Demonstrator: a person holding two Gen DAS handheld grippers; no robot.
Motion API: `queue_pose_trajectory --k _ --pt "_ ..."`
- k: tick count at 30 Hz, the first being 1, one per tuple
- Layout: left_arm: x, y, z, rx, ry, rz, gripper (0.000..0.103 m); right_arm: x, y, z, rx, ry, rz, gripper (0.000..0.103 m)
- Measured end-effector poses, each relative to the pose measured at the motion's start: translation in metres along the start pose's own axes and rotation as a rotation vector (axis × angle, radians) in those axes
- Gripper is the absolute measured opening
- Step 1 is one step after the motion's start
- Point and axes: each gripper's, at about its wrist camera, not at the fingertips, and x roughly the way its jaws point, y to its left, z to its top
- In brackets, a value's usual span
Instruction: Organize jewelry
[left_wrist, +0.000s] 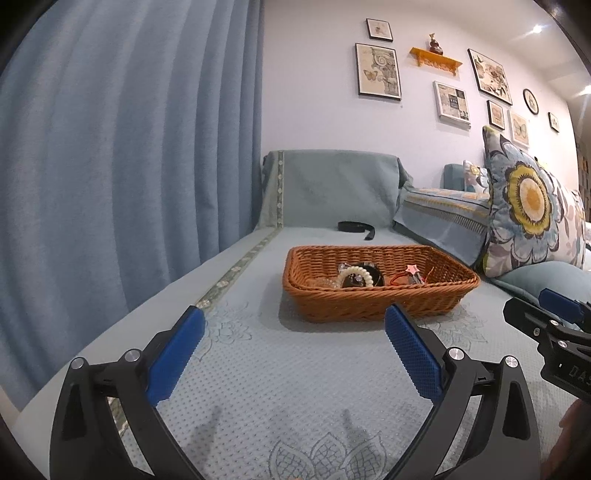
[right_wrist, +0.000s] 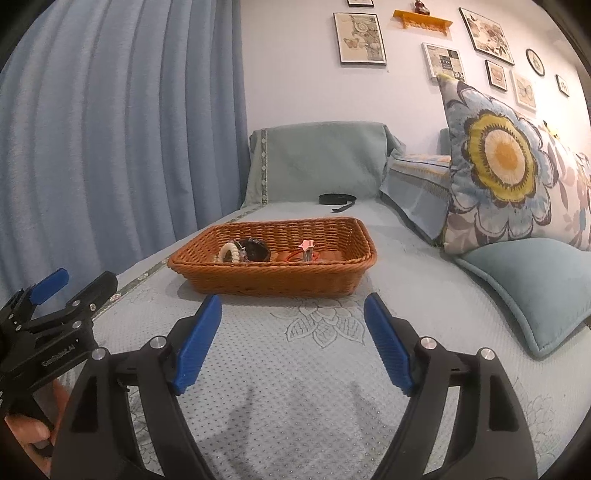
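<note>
A brown wicker basket (left_wrist: 369, 299) sits on the blue-grey sofa cover (left_wrist: 280, 373), also in the right wrist view (right_wrist: 273, 280). Inside lie a cream bead bracelet (left_wrist: 356, 274) (right_wrist: 229, 251), a dark round piece (left_wrist: 375, 278) (right_wrist: 255, 249), and a pink star clip (left_wrist: 412, 269) (right_wrist: 307, 243) with a red cord. My left gripper (left_wrist: 295, 321) is open and empty, just short of the basket's near wall. My right gripper (right_wrist: 293, 306) is open and empty, also just short of the basket. Each gripper shows at the edge of the other's view.
A black strap (left_wrist: 356, 227) (right_wrist: 337, 199) lies on the sofa behind the basket. A floral cushion (right_wrist: 506, 166) and a plain teal cushion (right_wrist: 528, 291) stand to the right. A blue curtain (left_wrist: 122, 155) hangs on the left. Framed pictures hang on the wall.
</note>
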Motion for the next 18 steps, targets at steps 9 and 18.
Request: queue_pose_trajectory --k 9,18 --pt "0.0025 0.0002 -0.0009 -0.001 0.007 0.004 0.095 -0.0015 0.0015 -0.0004 -0.014 -0.005 -0.008 0.075" --pt "0.0013 0.0007 -0.0018 0.001 0.011 0.009 0.095 -0.0001 0.0006 -0.0005 -0.009 0.001 -0.005 0.075"
